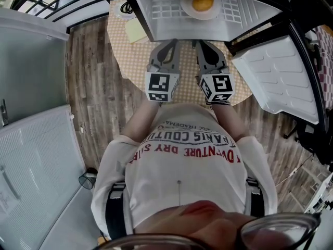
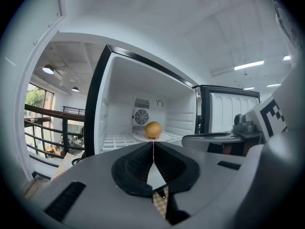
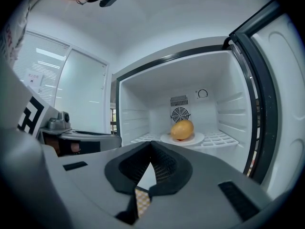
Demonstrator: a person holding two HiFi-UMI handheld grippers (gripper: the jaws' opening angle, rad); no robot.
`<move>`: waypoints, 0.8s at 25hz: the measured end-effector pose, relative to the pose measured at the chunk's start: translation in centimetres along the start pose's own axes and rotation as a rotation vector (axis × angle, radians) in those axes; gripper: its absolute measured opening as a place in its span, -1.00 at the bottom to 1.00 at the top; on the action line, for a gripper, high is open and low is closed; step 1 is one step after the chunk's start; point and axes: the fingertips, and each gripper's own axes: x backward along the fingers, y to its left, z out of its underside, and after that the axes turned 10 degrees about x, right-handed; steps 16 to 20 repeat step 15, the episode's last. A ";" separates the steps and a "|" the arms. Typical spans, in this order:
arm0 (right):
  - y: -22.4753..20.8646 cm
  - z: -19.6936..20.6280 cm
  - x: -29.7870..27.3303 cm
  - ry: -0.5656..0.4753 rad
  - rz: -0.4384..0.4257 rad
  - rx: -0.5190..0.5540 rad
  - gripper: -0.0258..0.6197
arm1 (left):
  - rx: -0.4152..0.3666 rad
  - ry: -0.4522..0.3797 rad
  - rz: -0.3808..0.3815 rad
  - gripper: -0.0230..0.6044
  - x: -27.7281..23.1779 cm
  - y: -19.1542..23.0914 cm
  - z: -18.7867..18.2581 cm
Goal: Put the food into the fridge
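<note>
A yellow-orange fruit (image 1: 203, 1) lies on a white plate (image 1: 187, 7) on the wire shelf inside the open mini fridge (image 1: 156, 14). Both gripper views show the fruit (image 2: 153, 130) (image 3: 182, 130) deep in the fridge, on its plate (image 3: 200, 138). My left gripper (image 1: 172, 41) and right gripper (image 1: 199, 42) sit side by side just outside the fridge's mouth, over the checked table. Both are shut with nothing between the jaws, as the left gripper (image 2: 153, 143) and the right gripper (image 3: 151, 142) show in their own views.
The fridge door (image 1: 281, 82) stands swung open at the right, close to my right gripper. The round table (image 1: 127, 56) has a checked cloth with a yellow note (image 1: 135, 30) on it. A wooden floor and white cabinets (image 1: 31, 155) lie to the left.
</note>
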 end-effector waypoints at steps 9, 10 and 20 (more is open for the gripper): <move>-0.3 0.6 0.2 -0.005 0.015 -0.038 -0.84 | 0.012 0.007 -0.027 -0.84 0.1 0.7 0.3; -0.4 0.7 0.2 -0.002 0.017 -0.036 -0.84 | 0.011 0.008 -0.028 -0.84 0.1 0.7 0.3; -0.8 1.2 0.0 0.024 0.041 -0.043 -0.84 | 0.011 0.006 -0.024 -0.84 0.0 0.7 0.2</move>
